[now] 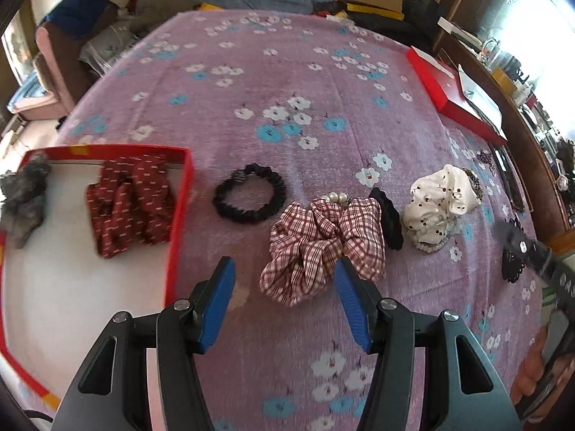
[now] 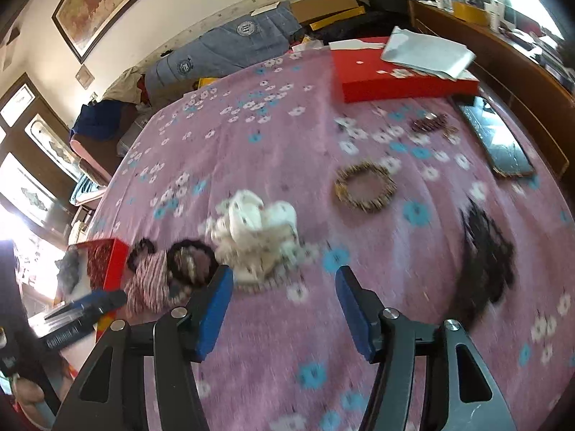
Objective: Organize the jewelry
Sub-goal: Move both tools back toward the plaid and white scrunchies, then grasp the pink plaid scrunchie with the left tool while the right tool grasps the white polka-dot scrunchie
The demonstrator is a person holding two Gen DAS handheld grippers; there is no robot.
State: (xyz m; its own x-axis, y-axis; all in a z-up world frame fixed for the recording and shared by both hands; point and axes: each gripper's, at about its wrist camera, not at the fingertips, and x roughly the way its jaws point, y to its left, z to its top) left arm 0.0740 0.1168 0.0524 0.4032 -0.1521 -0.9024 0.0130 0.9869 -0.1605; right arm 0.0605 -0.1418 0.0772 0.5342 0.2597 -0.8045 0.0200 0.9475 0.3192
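My left gripper (image 1: 284,273) is open, its blue pads either side of the near edge of a red plaid scrunchie (image 1: 323,240) with pearls. A black hair tie (image 1: 249,194) lies to its left, a black scrunchie (image 1: 390,215) and a white printed scrunchie (image 1: 438,201) to its right. An open red box (image 1: 179,201) at left holds a dark red scrunchie (image 1: 129,204) and a grey one (image 1: 23,197). My right gripper (image 2: 284,276) is open and empty, just short of the white scrunchie (image 2: 258,233). A beaded bracelet (image 2: 364,186) and a black lace piece (image 2: 485,251) lie to the right.
Everything lies on a pink flowered bedspread (image 1: 287,72). A red box lid (image 2: 395,75) with papers sits at the far right. A dark phone (image 2: 496,140) and a small beaded piece (image 2: 431,124) lie near the wooden shelf. Clothes and boxes are piled at the far end.
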